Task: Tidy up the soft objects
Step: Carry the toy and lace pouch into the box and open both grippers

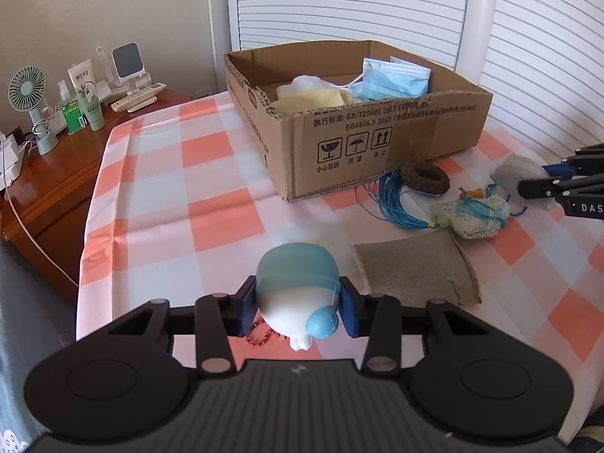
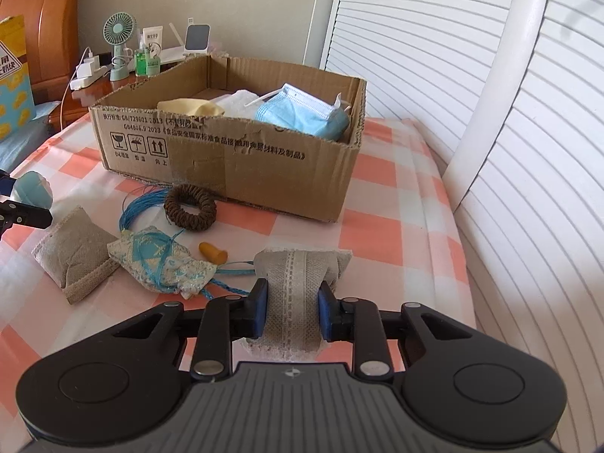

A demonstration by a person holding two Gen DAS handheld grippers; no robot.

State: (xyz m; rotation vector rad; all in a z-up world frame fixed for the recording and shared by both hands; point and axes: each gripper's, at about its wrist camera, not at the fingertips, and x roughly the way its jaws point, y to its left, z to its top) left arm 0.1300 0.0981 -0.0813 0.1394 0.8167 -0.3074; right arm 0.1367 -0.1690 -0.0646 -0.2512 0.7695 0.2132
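Between the blue pads of the right gripper (image 2: 291, 307) sits a grey woven pouch with a lace strip (image 2: 298, 287), squeezed at its middle, its long side pointing away toward the brown cardboard box (image 2: 264, 166). The left gripper (image 1: 297, 302) pinches a round white toy with a teal cap (image 1: 296, 287), cap pointing forward, over the pink checked cloth (image 1: 170, 188).
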